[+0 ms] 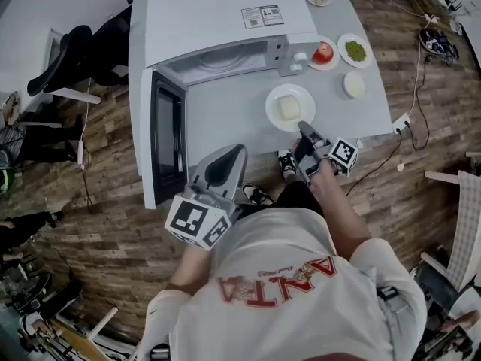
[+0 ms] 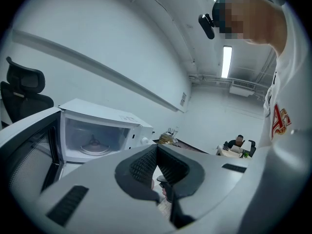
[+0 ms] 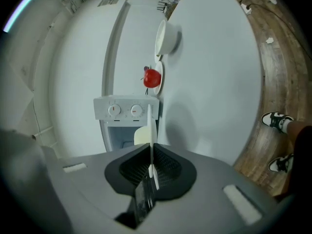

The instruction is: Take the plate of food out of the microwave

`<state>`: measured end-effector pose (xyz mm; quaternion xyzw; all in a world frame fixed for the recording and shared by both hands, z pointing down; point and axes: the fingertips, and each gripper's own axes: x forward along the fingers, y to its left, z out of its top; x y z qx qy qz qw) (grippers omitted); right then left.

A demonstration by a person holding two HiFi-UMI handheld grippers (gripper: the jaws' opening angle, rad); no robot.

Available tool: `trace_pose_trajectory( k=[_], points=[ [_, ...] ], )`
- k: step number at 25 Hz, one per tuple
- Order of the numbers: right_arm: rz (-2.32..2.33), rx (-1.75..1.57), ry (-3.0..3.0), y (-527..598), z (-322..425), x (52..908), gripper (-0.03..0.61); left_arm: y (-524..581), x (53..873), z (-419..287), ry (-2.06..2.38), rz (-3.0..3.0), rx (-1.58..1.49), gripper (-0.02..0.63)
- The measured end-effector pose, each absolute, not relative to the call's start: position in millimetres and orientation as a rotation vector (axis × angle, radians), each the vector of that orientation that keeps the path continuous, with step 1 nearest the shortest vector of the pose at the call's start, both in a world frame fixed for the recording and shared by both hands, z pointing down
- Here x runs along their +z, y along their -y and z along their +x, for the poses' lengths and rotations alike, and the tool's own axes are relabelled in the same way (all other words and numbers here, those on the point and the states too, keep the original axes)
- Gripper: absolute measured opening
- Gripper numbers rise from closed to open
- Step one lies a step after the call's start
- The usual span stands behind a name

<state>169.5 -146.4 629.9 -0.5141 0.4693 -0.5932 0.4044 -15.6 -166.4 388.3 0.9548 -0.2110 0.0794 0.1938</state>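
Head view looks down on a pale grey worktop (image 1: 225,119) with a white microwave (image 1: 218,13) at its far left, its door (image 1: 167,138) swung wide open and the cavity bare but for the glass turntable (image 1: 225,59). The plate (image 1: 275,96) is outside the oven, over the worktop in front of the control panel side and well clear of the cavity, and it carries a pale yellowish block of food (image 1: 289,108). The right gripper (image 1: 303,128) reaches in from the near edge, its fingers clamped on the near rim of that plate. In the right gripper view the plate (image 3: 151,123) runs edge-on as a thin white line pinched between the two dark ribbed pads of the right gripper (image 3: 151,150), with the food (image 3: 140,136) just left of the line and the two-knob control panel (image 3: 125,110) behind. Whether the plate rests on the worktop or is held just above it I cannot tell. The left gripper (image 1: 237,153) hangs near the open door, apart from the plate. In the left gripper view its fingers meet at the tips with nothing between them (image 2: 156,150), and the open microwave (image 2: 97,130) stands beyond. Past the plate, to the right of the oven, sit a red apple (image 1: 323,52) on a small plate, a dish of green peas (image 1: 355,50) and a white bowl (image 1: 353,85)
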Motion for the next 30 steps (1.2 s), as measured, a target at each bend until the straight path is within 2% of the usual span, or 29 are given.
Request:
trace_pose_trajectory(
  k=[11,30],
  points=[
    [-1.371,-1.488,-1.072,141,215,650,0.02,172,395,-1,0.566,2.687,0.261,0.008],
    [-1.401,-1.635,-1.078,155,221,669,0.02,190,407,-2,0.638,2.651,0.284,0.007]
  ],
)
